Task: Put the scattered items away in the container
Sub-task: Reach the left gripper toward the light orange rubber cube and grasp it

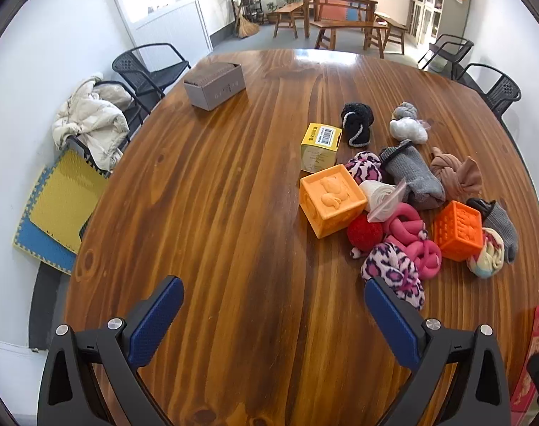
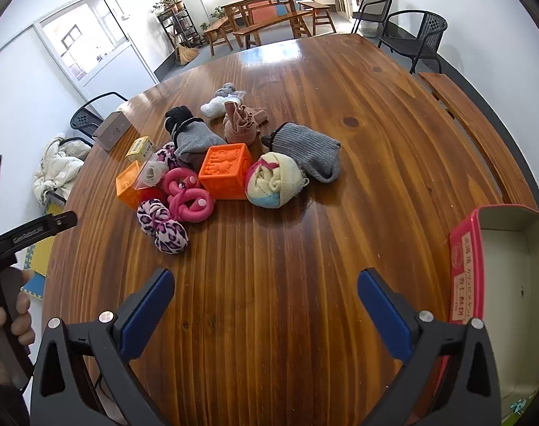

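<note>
- A wooden table point(image 2: 305, 284) carries the clutter.
- A red container point(image 2: 464, 248), empty, sits at its right edge.
- Socks and toy blocks point(image 2: 227, 170) lie heaped mid-table.
- Left gripper point(image 1: 273, 294) and right gripper point(image 2: 266, 284) hover released, holding nothing.

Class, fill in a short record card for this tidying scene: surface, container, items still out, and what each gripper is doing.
surface: round, varnished wooden table
container: red rectangular tin box, pale inside, nothing visible in it, at the table's near right edge
items out: all in one pile mid-table, including a bright orange embossed cube, a paler orange rubber cube, a pink knotted rubber ring toy, a cream rolled sock and a yellow cardboard carton
left gripper: open, empty, over bare wood
right gripper: open, empty, beside the tin
</note>
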Demonstrator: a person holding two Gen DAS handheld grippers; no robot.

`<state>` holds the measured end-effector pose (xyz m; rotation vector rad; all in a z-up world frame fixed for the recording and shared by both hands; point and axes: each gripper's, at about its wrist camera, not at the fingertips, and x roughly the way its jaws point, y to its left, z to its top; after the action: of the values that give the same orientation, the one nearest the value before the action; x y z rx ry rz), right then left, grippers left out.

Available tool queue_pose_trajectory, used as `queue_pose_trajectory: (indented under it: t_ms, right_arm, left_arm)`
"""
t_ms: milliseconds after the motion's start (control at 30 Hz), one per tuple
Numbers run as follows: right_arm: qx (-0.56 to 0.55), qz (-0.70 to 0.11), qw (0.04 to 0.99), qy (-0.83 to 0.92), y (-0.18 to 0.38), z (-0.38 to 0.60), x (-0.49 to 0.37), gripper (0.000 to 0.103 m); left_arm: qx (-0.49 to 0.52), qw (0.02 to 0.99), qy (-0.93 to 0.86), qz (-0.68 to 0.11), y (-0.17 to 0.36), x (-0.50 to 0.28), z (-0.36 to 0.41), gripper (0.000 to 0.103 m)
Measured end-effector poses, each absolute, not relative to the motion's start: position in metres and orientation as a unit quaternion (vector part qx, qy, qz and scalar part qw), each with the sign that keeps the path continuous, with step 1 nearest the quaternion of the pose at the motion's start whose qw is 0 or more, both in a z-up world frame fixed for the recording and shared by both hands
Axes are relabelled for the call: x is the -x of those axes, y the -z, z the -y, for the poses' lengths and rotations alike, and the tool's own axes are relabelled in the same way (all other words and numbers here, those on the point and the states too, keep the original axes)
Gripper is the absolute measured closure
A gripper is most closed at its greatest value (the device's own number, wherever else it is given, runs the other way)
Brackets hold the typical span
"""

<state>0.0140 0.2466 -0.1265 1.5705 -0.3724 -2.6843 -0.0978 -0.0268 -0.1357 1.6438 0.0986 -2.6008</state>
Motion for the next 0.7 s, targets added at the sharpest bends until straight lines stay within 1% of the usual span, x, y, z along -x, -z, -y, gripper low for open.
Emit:
queue_pose_trajectory:
  t_ms: [67,100,167,233,700]
  right_arm:
    - [-0.503,0.119,0.006,0.856,0.126,-0.244,-0.01,0.0]
    - [-0.503,0.118,0.005,0.856,0.126,-0.243,-0.007,0.0]
    - [-0.503,0.114,0.003,0.857,0.126,-0.242,-0.004,0.0]
    - [-0.506,0.111,0.001,0.855,0.129,-0.242,0.001,0.0]
    - [-0.501,0.103,0.0,0.859,0.134,-0.225,0.065,0.0]
  left_arm:
    - [-0.542,0.026,0.839,-0.044,0.143,0.109,0.024,0.0]
    - [-0.548,0.035,0.835,-0.029,0.143,0.109,0.027,0.0]
    - [-0.553,0.032,0.832,-0.033,0.149,0.119,0.025,0.0]
    - [-0.561,0.045,0.827,-0.015,0.153,0.126,0.027,0.0]
    - [-0.579,0.045,0.814,-0.023,0.189,0.185,0.024,0.0]
